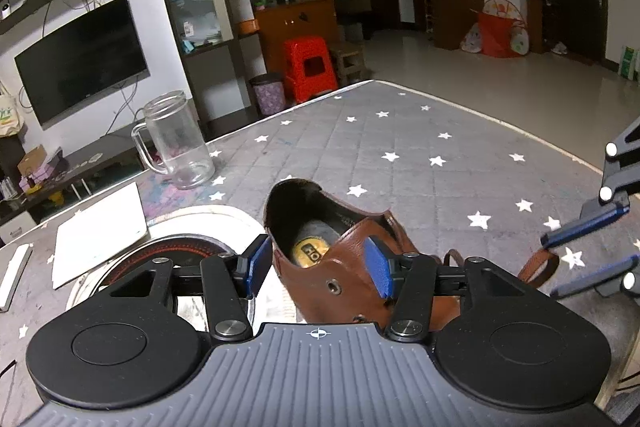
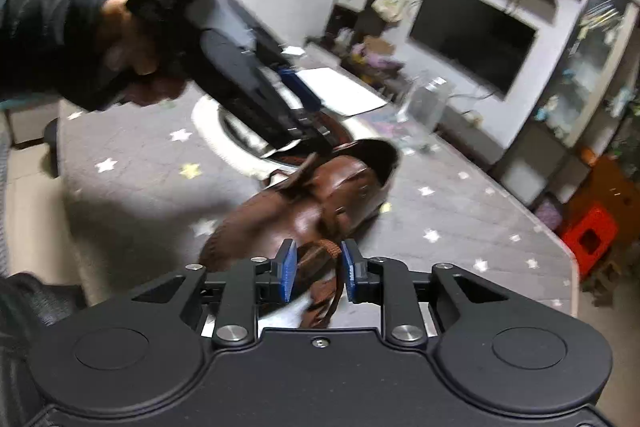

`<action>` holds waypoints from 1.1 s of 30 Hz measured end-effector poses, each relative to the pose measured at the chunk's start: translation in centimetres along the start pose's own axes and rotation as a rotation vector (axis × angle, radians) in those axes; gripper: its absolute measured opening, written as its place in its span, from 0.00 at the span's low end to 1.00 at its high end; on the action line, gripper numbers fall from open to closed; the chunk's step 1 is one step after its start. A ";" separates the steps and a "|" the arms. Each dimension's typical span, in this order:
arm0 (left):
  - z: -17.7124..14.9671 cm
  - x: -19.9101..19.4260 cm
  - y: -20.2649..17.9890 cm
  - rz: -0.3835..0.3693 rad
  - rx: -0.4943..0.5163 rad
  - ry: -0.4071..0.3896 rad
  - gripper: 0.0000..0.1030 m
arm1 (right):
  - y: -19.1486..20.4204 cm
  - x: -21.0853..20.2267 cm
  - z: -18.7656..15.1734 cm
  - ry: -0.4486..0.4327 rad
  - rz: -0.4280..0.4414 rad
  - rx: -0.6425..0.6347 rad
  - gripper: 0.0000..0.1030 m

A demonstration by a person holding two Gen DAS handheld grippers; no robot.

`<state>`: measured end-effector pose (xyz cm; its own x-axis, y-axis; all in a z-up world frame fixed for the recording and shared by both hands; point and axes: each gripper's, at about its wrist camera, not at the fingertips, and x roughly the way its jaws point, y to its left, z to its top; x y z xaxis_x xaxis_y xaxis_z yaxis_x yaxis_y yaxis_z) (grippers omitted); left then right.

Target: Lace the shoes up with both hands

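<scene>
A brown leather shoe (image 1: 340,267) lies on the grey star-patterned table cover (image 1: 400,147). My left gripper (image 1: 320,267) is open, its blue pads on either side of the shoe's side flap near a metal eyelet (image 1: 333,286). A brown lace (image 1: 538,267) loops out to the right, where my right gripper (image 1: 580,255) is at its end. In the right wrist view the right gripper (image 2: 318,275) is open around the brown lace (image 2: 326,251) beside the shoe (image 2: 304,211). The left gripper (image 2: 296,95) reaches over the shoe's heel end there.
A clear glass mug (image 1: 176,143) stands at the back left. A white sheet (image 1: 100,231) and a round white plate with a dark dish (image 1: 188,251) lie left of the shoe. The table edge (image 1: 480,115) runs behind. A red stool (image 1: 308,67) stands on the floor.
</scene>
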<state>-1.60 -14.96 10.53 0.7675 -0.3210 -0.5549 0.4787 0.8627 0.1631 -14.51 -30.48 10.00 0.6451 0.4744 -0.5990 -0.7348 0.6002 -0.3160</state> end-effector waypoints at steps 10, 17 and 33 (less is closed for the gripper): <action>0.8 0.9 -0.8 -0.026 -0.005 -0.004 0.50 | -1.8 -0.1 0.4 -0.097 -0.094 0.075 0.25; -0.1 1.5 -0.2 0.015 -0.011 0.053 0.43 | -2.8 4.1 -0.2 -0.046 -0.081 0.054 0.25; 0.8 0.5 -1.6 -0.067 0.038 0.031 0.43 | -2.8 6.5 -1.9 -0.055 -0.060 0.041 0.19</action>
<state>-1.61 -16.80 10.59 0.7199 -0.3649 -0.5904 0.5448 0.8241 0.1550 -8.62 -30.30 5.63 0.6992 0.4710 -0.5379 -0.6860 0.6538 -0.3193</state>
